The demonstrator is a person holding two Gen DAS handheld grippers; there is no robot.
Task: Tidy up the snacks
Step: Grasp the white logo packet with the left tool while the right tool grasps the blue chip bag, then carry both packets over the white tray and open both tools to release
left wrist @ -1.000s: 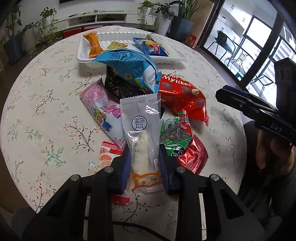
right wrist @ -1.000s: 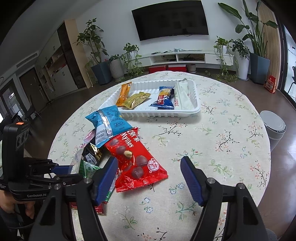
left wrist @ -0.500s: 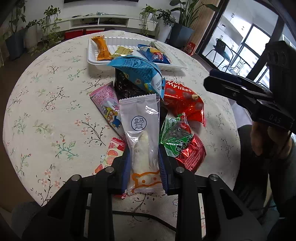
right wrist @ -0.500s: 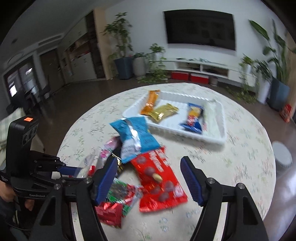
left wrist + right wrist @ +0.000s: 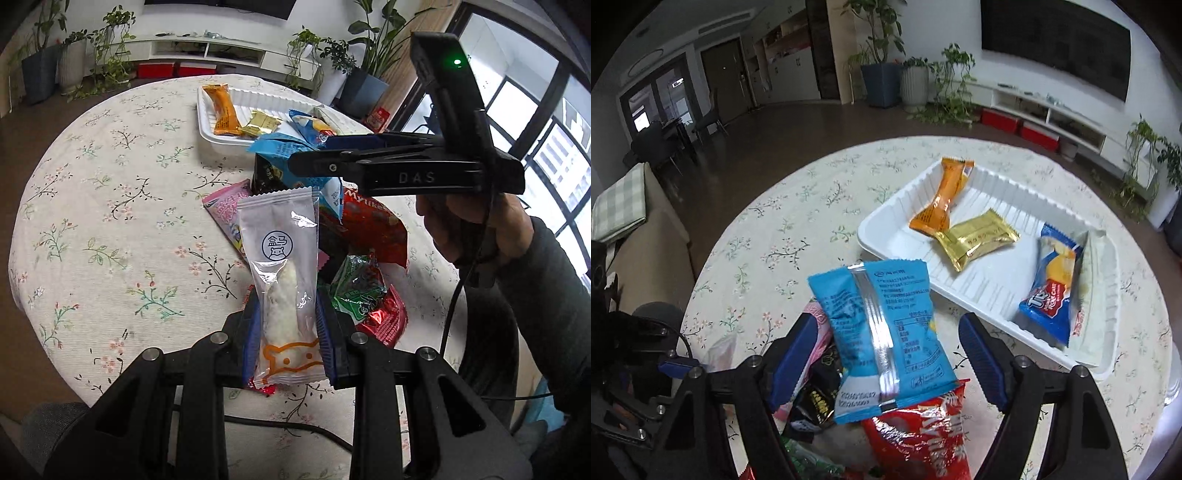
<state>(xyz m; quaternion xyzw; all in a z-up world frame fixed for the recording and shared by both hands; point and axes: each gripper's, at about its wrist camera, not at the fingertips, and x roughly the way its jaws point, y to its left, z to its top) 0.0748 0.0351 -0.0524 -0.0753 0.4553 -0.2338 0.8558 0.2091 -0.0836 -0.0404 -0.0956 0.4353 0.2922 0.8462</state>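
Note:
My left gripper (image 5: 286,308) is shut on a white snack packet (image 5: 280,236) and holds it just above the pile of snacks. My right gripper (image 5: 886,325) hangs over the pile with its jaws opening. A light blue packet (image 5: 886,295) lies between its pads, which stand apart from it on both sides. Under that packet lie a red Mylikes bag (image 5: 923,435), a black packet (image 5: 816,398) and a pink packet (image 5: 225,210). The white tray (image 5: 882,236) holds an orange packet (image 5: 942,199), a gold one (image 5: 979,236), a blue chips bag (image 5: 1049,288) and a white packet (image 5: 1089,288).
The round table (image 5: 110,221) wears a floral cloth; its left half is bare cloth. A green and red packet (image 5: 362,291) lies at the pile's near right. A person's hand (image 5: 472,229) and dark sleeve hold the right gripper. Plants and a TV shelf stand beyond.
The right gripper has swung left over the pile to straddle the light blue packet, and its jaws stand wider. The left gripper has shifted a little with the white packet still held.

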